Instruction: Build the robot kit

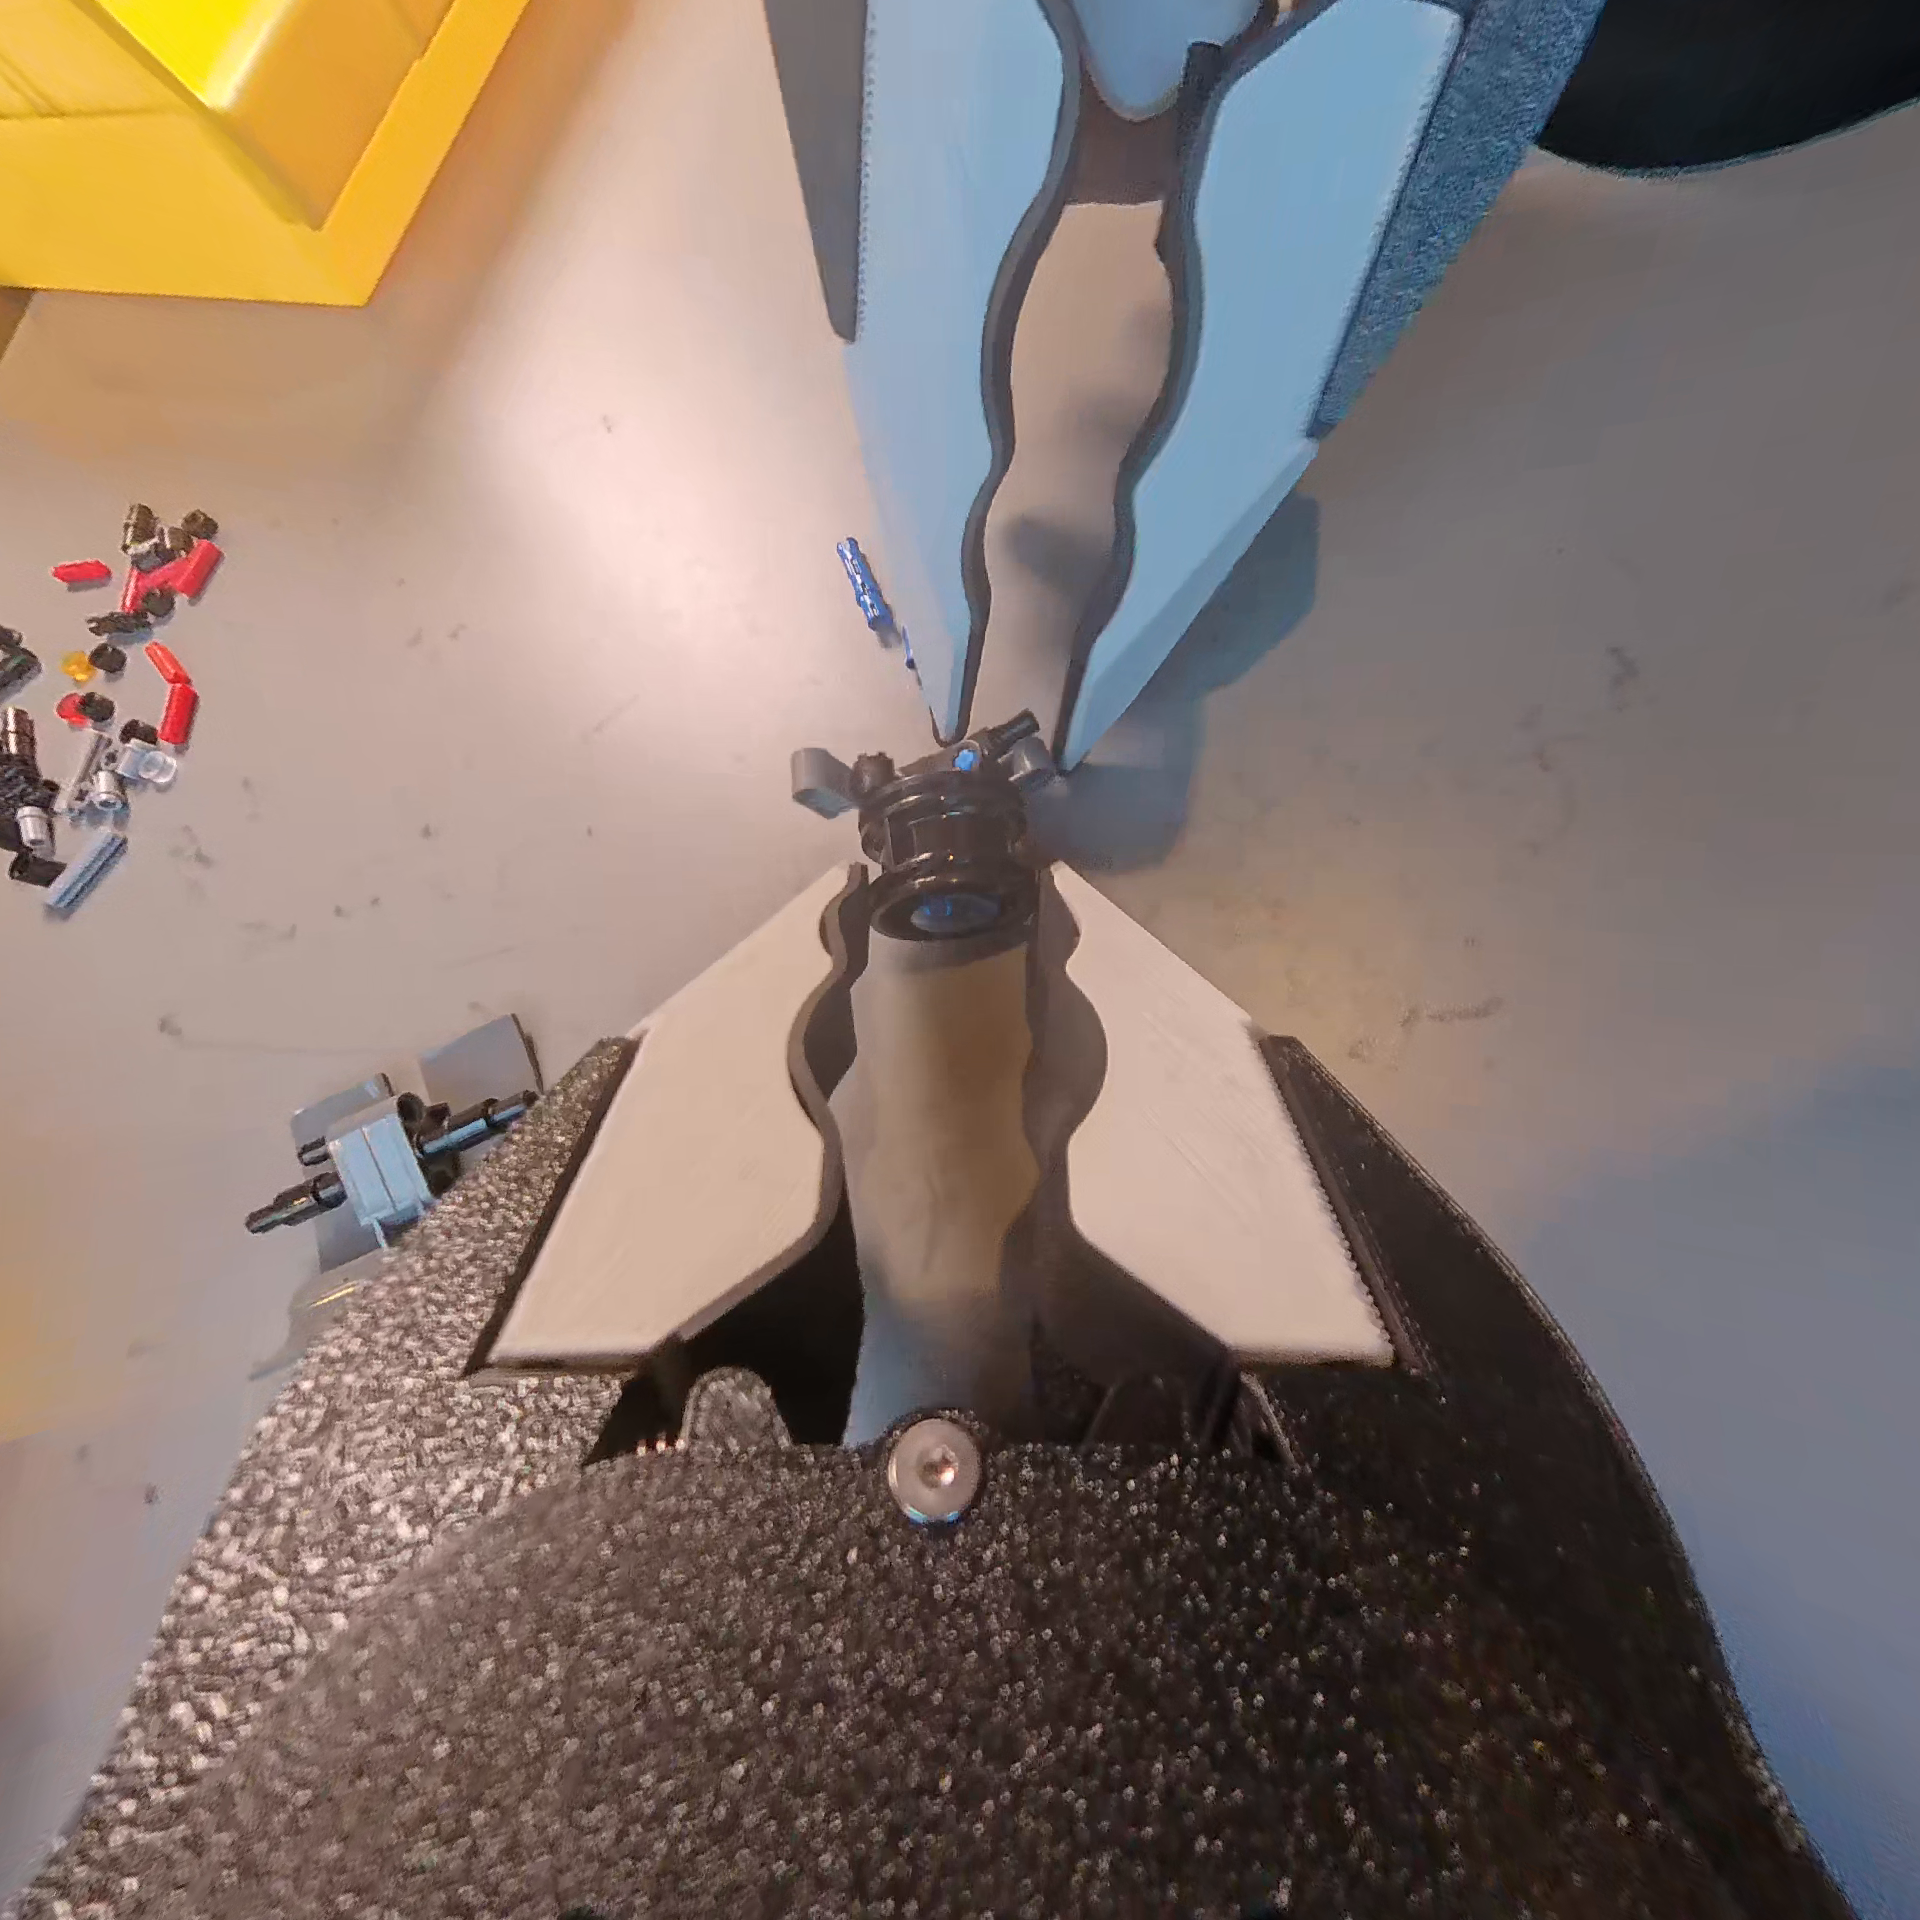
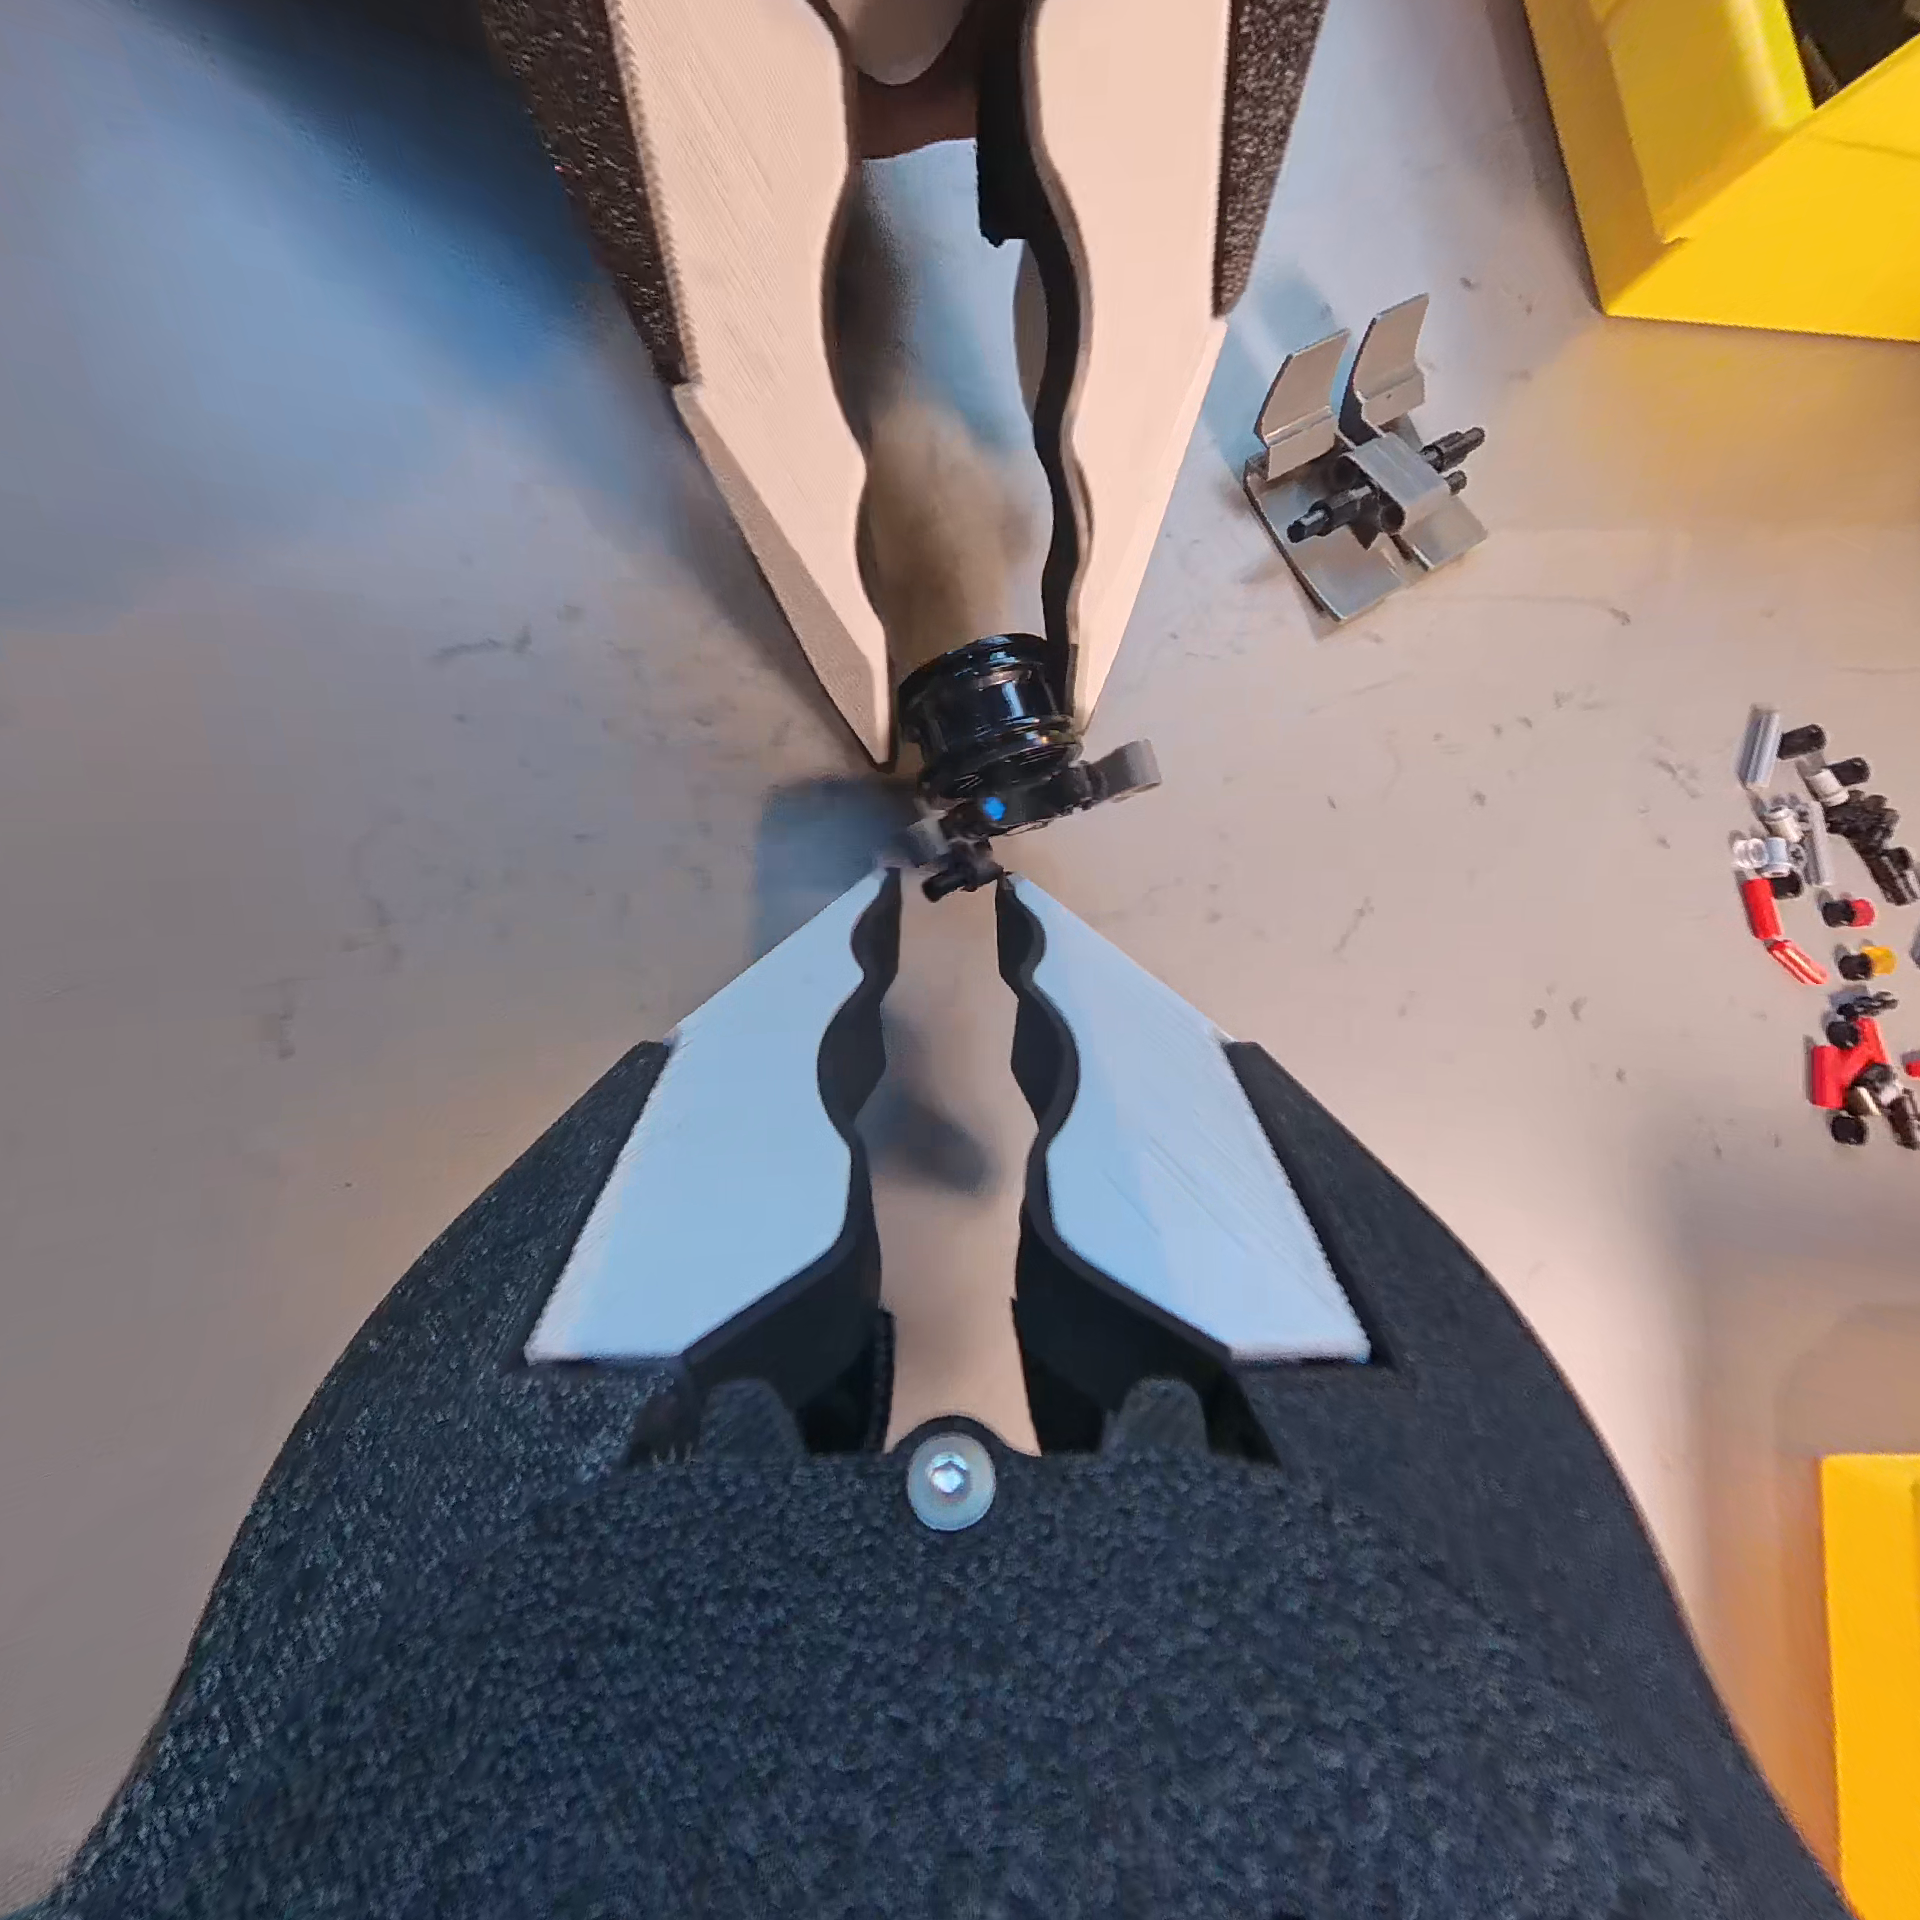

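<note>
Two grippers meet at one small assembly. Left wrist view: left gripper (image 1: 948,894) clamps the black wheel hub (image 1: 943,844) above the table (image 1: 1558,831). Right wrist view: right gripper (image 2: 948,881), narrowed, pinches the hub's black pin (image 2: 958,873); loose bricks (image 2: 1839,935) lie well apart.

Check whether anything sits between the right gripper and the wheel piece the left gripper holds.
Nothing visible does. The left gripper clamps the black wheel piece, and its protruding black pin sits right at the tips of the right gripper.
</note>
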`<state>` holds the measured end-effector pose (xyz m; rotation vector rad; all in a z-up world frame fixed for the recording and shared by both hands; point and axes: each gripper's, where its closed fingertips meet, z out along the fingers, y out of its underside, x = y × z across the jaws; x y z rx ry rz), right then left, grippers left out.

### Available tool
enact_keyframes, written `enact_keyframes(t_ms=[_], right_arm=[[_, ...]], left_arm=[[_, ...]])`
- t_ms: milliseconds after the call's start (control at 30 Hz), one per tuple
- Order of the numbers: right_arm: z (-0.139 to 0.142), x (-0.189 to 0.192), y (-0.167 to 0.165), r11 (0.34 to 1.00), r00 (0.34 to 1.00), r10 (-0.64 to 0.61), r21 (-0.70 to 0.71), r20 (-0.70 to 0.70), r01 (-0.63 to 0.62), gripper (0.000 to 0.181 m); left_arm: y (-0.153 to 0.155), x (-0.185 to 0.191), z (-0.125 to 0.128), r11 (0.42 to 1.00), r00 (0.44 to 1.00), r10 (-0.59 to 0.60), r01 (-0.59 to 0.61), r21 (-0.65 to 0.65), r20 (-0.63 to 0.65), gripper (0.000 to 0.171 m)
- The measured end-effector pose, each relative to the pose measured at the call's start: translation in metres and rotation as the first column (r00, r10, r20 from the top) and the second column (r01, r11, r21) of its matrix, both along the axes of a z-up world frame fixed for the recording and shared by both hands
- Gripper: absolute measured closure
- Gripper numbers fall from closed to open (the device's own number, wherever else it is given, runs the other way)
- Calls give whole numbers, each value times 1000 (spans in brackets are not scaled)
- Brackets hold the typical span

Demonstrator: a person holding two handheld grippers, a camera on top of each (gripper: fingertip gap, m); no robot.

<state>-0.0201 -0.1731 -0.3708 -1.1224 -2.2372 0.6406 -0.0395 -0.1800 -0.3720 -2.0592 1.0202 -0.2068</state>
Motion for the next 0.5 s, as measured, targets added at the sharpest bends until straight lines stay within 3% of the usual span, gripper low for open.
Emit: enact_keyframes(t_ms=[300,500], right_arm=[[4,3,0,993,999,7,-115,-32,-11,163],[13,6,-3,952,1000,20,-305,-15,-24,157]], left_arm=[[0,3,0,1000,1000,-16,15,13,19,140],[-2,5,1,992,995,-76,81,93,-62,141]])
